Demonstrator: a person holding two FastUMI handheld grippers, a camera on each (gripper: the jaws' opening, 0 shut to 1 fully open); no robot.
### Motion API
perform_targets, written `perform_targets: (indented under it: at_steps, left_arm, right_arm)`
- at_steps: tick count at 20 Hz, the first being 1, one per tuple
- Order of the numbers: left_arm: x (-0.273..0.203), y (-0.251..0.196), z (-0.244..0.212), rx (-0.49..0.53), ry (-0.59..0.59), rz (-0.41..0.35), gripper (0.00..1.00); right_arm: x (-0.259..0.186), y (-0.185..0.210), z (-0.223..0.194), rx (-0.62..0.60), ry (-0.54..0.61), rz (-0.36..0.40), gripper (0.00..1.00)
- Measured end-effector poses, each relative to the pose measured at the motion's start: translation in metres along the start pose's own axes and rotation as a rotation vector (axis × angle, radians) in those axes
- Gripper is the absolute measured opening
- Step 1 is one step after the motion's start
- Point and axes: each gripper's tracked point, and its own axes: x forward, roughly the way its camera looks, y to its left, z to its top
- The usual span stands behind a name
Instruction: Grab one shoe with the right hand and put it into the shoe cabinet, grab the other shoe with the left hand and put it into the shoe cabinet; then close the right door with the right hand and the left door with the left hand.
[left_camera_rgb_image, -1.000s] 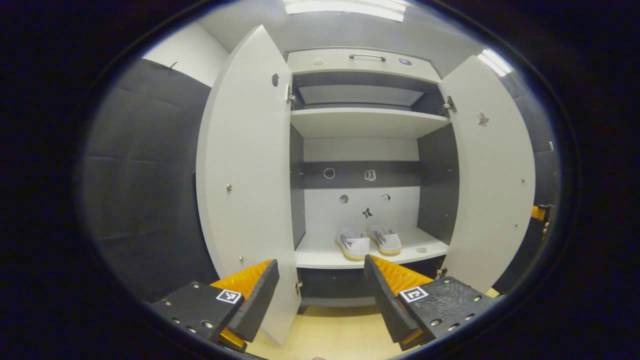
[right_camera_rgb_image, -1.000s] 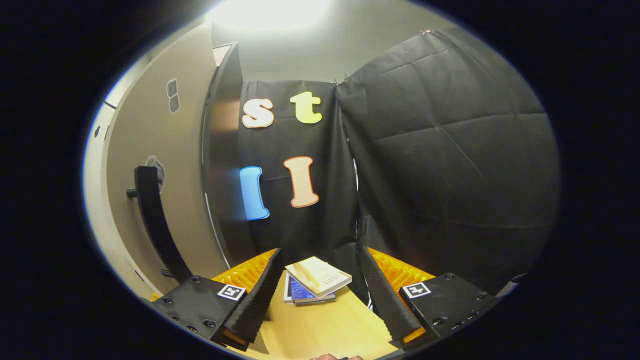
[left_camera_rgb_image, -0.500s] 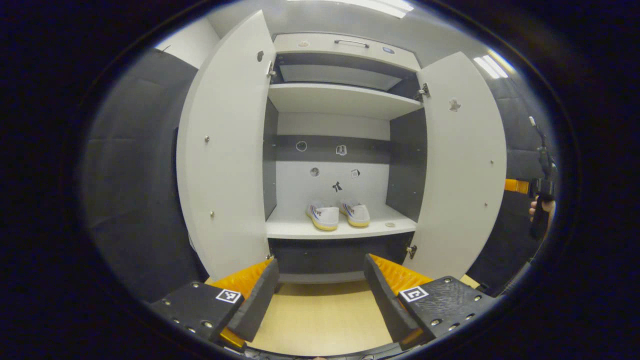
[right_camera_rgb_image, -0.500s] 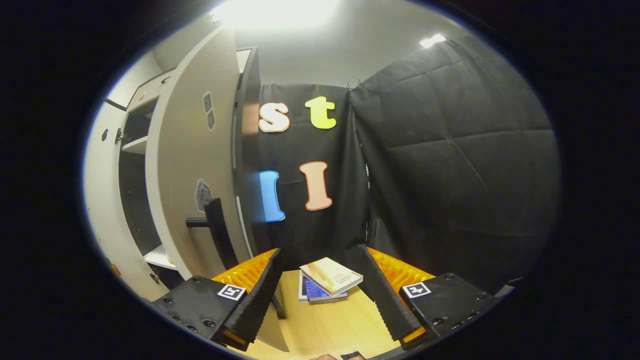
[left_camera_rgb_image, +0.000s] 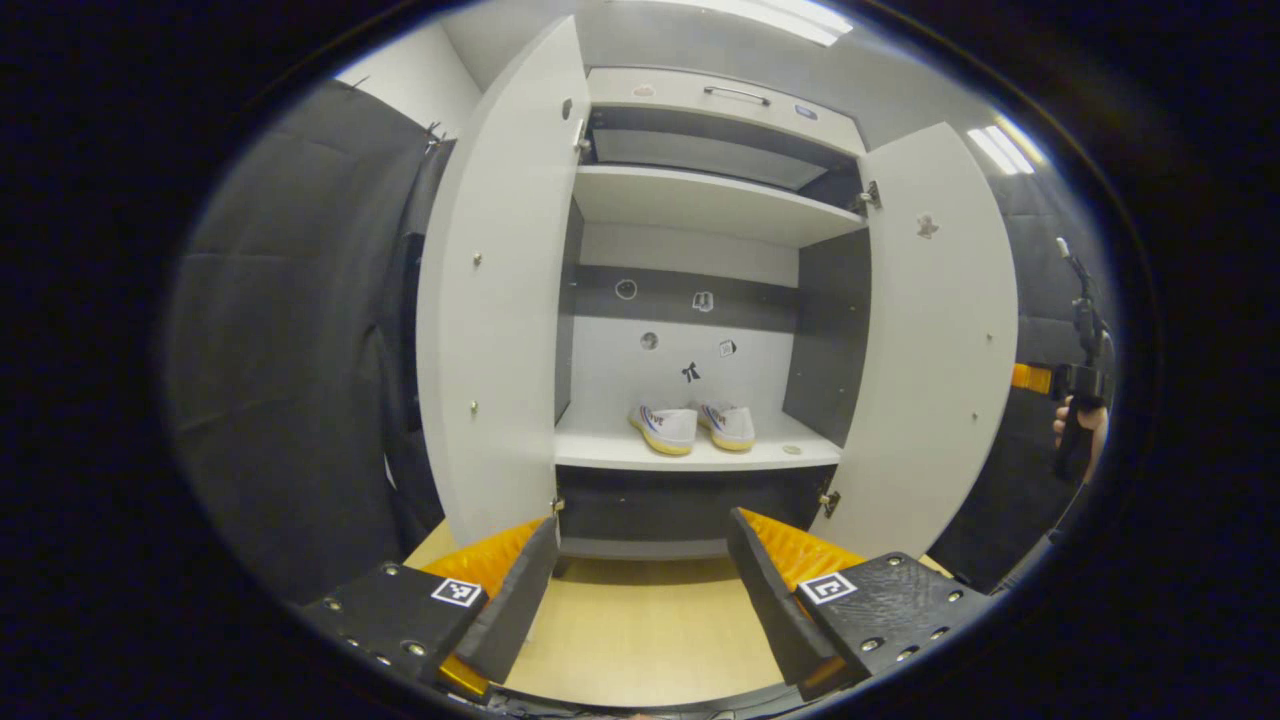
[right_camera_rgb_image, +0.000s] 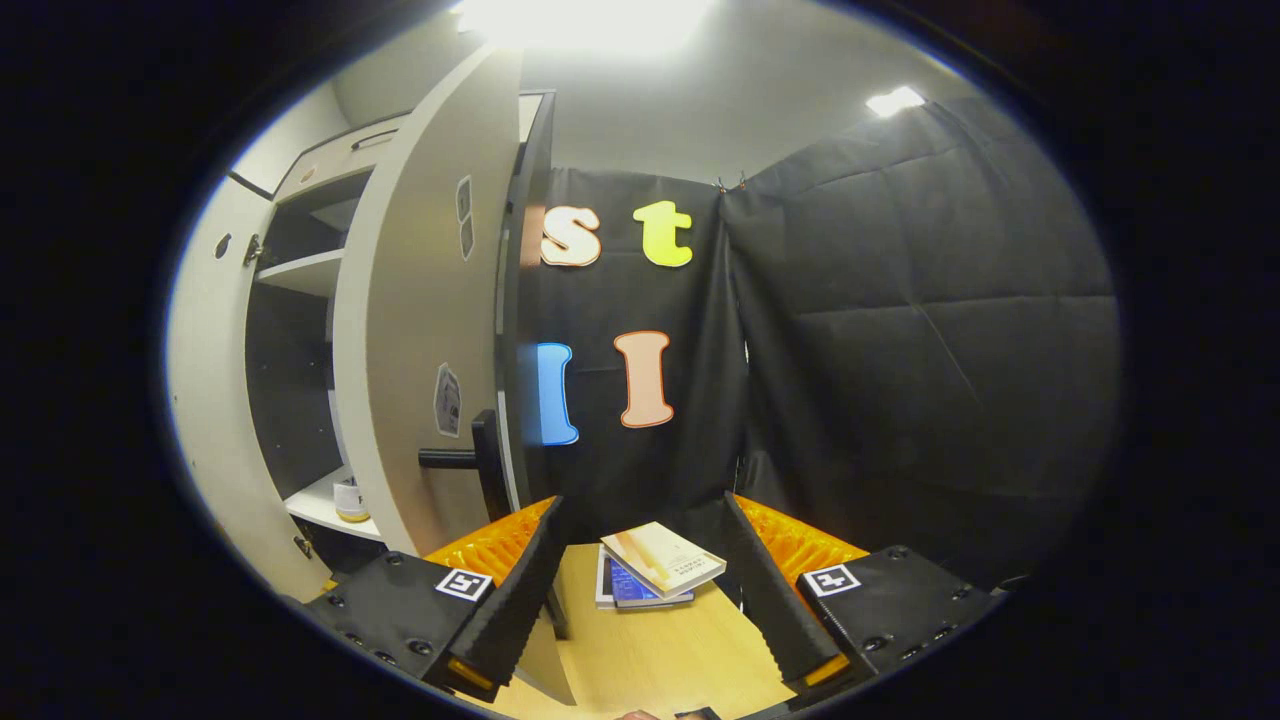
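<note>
White low-top shoes (left_camera_rgb_image: 692, 428) sit paired on the far lower shelf of the white two-door shoe cabinet (left_camera_rgb_image: 700, 200), both doors open, left gripper (left_camera_rgb_image: 640, 585) and right gripper (right_camera_rgb_image: 640, 585) spread, empty.

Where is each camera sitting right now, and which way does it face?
Left gripper view: rides the left tool, squarely facing the open cabinet; both shoes on its shelf; the right tool's hand at far right.
Right gripper view: rides the right tool, beside the right door, facing its handle and books on the floor.
Shared: cabinet, right door.
</note>
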Motion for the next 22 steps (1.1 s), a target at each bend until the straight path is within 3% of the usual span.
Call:
perform_targets:
  at_steps: [1,3,4,6,8,9,11,22]
  left_arm:
    - [-0.003,0.004,-0.001,-0.009,0.001,0.005,0.99]
    - [-0.006,0.011,0.001,-0.021,-0.009,0.017,0.98]
    - [-0.007,0.015,0.001,-0.028,-0.011,0.027,0.98]
    - [-0.007,0.020,0.000,-0.044,-0.007,0.032,0.98]
    - [-0.007,0.027,-0.004,-0.058,0.002,0.046,0.98]
    - [-0.008,0.029,-0.006,-0.066,0.002,0.049,0.98]
    - [-0.011,0.033,-0.008,-0.077,0.007,0.053,0.98]
    - [-0.030,0.051,-0.010,0.005,0.014,0.060,0.97]
  right_arm:
    - [0.001,0.005,-0.001,-0.009,0.004,-0.003,0.92]
    - [-0.004,0.007,-0.002,0.001,0.007,-0.012,0.93]
    - [-0.006,0.010,-0.001,0.005,0.007,-0.007,0.87]
    - [-0.008,0.017,-0.002,0.008,0.020,0.003,0.93]
    - [-0.011,0.026,-0.001,0.007,0.019,0.015,0.93]
    - [-0.012,0.032,-0.001,0.006,0.018,0.022,0.87]
    - [-0.016,0.045,-0.001,0.008,0.024,0.042,0.93]
    - [-0.017,0.166,-0.012,-0.013,0.033,0.267,0.93]
